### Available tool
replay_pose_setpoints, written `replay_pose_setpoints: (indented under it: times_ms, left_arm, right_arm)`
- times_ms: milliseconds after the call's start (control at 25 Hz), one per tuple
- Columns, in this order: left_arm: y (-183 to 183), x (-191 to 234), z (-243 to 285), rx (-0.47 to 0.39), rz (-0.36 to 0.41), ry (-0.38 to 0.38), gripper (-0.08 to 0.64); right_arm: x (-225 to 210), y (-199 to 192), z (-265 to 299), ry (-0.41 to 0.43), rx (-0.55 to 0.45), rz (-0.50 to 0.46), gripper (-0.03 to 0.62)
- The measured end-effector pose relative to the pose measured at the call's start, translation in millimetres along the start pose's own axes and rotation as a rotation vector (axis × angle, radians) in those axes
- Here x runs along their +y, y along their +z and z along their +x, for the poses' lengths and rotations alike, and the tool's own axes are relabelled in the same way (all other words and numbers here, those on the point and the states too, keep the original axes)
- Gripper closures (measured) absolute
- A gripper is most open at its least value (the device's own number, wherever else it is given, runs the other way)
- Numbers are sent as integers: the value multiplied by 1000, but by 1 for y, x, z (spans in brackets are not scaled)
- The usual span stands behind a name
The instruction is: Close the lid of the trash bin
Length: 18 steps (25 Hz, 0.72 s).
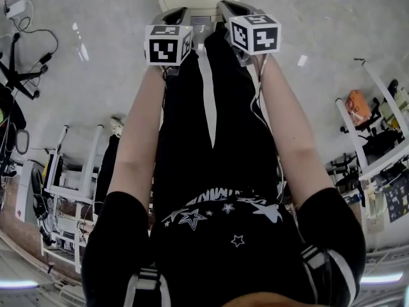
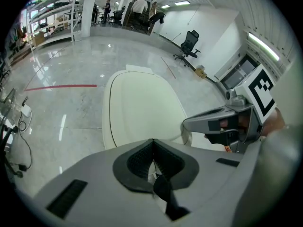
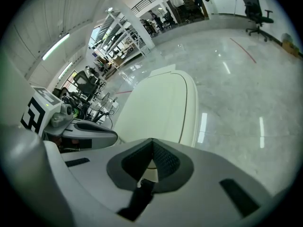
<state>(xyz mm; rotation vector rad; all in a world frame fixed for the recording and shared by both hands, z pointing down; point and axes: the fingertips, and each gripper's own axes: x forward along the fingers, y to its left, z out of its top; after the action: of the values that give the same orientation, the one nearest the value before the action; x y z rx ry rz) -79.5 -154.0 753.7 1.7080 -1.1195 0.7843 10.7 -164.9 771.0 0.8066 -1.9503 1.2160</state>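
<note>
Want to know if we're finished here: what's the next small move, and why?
Probably lift both grippers clear. The cream lid looks flat on the trash bin, and the left gripper and right gripper are shut and empty over it.

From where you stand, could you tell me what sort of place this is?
Probably a large robotics lab or workshop hall: a wide polished grey stone floor, white metal storage racks loaded with equipment, and a black wheeled office chair near a white wall.

Open floor (image 2: 61, 70) all round the trash bin lid (image 2: 142, 108), office chair (image 2: 189, 41) and shelves (image 2: 47, 13) well apart
</note>
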Motion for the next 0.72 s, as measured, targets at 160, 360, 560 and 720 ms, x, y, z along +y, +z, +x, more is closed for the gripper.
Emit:
replay_pose_setpoints:
  times_ms: [160,360,560,720]
  left_arm:
    - [14,-6,-16,-21,24,-26,549]
    - [34,-10,-46,-55,64,-49,549]
    - [59,-20,-91,-116,116,-87,549]
    - [78,-36,-132,-174,141,-120,549]
  right_arm:
    - [14,10,-9,-10,-14,2,591]
    - [34,28,-32,-31,-60,-3,591]
    - [62,47,-67,-64,-130,11,591]
    - [87,56,-105,-81,-186,21,591]
